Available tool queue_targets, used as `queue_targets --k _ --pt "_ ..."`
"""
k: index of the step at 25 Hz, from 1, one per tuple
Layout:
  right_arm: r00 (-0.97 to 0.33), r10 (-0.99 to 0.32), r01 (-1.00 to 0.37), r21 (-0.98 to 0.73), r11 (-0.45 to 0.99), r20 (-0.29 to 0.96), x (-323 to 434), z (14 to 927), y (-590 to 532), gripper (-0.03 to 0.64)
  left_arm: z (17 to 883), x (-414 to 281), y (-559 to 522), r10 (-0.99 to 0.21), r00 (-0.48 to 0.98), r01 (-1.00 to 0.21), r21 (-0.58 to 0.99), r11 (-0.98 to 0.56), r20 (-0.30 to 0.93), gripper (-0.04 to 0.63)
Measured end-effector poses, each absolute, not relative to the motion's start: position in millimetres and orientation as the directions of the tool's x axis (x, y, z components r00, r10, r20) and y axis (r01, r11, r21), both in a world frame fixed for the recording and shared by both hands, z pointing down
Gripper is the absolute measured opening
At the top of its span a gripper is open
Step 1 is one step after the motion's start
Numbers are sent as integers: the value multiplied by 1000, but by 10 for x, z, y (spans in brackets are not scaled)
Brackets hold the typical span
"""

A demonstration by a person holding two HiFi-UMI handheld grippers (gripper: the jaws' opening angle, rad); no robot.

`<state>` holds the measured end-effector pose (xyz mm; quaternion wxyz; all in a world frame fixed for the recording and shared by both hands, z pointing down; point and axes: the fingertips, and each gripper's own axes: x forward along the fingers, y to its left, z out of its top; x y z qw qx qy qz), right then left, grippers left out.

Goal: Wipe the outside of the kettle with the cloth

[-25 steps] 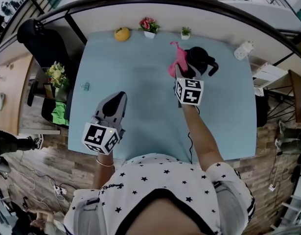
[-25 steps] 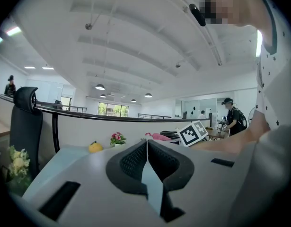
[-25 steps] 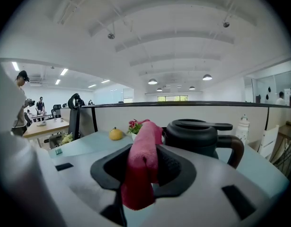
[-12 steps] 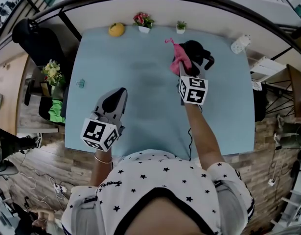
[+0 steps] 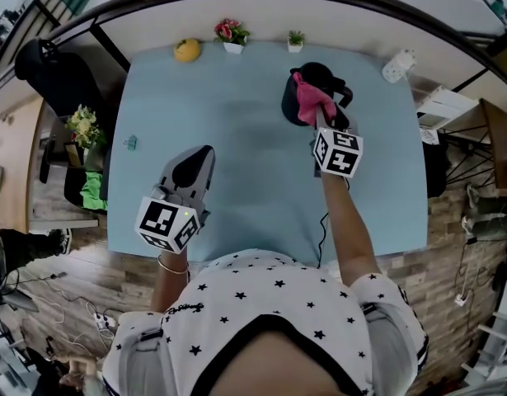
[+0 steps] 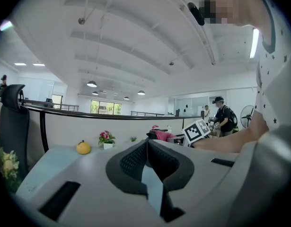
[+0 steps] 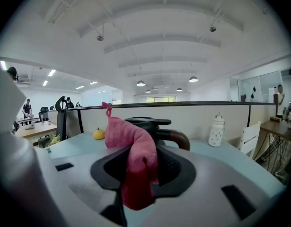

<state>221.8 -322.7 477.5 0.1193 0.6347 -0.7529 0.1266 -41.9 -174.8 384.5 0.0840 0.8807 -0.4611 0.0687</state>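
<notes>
The black kettle (image 5: 326,79) stands upper right, straight ahead of the right gripper (image 5: 317,124), whose jaws clamp the pink cloth (image 5: 307,101) apparently against it. The left gripper (image 5: 200,160), jaws together and empty, hangs lower left, well apart.

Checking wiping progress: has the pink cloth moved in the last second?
Yes. Against the kettle, the cloth shifted right, from its left side onto it.

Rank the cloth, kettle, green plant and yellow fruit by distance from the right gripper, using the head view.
1. cloth, clamped in the right gripper.
2. kettle, directly behind the cloth.
3. green plant, far edge.
4. yellow fruit, far left.
</notes>
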Motion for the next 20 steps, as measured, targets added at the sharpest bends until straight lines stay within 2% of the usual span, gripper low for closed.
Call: queue_targets --k 12,20 --pt "-62 -933 -998 -13 61 354 2680 4835 -3372 132 3857 -421 -1781 -804 559 -828 85 -555 203 31" --pt "-75 -934 -997 -8 77 349 2667 4844 -3289 135 3874 -424 -1796 -794 576 -817 94 -569 196 31"
